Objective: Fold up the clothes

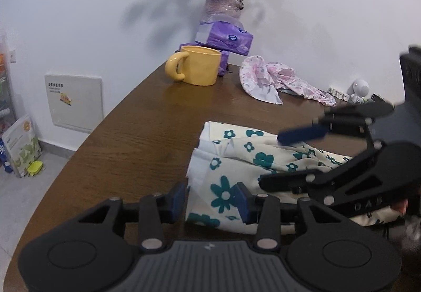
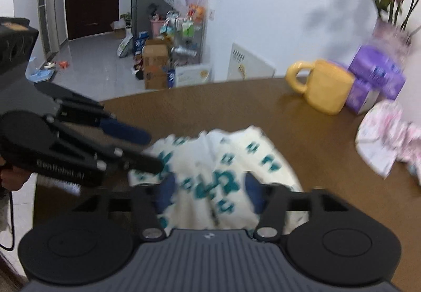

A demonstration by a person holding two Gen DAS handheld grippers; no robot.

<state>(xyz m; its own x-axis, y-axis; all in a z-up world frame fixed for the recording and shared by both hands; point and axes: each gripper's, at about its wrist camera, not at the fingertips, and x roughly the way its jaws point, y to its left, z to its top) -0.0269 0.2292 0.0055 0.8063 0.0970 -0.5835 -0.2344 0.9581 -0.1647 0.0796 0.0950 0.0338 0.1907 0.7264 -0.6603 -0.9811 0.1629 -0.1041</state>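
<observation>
A cream garment with teal flowers [image 1: 236,165] lies folded into a bundle on the brown table [image 1: 126,139]. My left gripper [image 1: 210,198] stands open over the bundle's near left corner; its left pad sits just off the fabric edge and the right pad rests over the cloth. To the right, my right gripper [image 1: 284,157] hovers open above the same bundle, one blue finger [image 1: 302,135] raised. In the blurred right wrist view the garment [image 2: 229,155] lies under and between the wide jaws of the right gripper [image 2: 210,193], and the left gripper [image 2: 154,151] reaches in from the left.
At the back stand a yellow mug [image 1: 200,68], purple tissue packs [image 1: 226,39] and a vase of roses [image 1: 221,10]. A pink floral cloth [image 1: 276,79] lies crumpled behind the garment, beside a small white figure [image 1: 359,90]. The table's curved edge runs along the left.
</observation>
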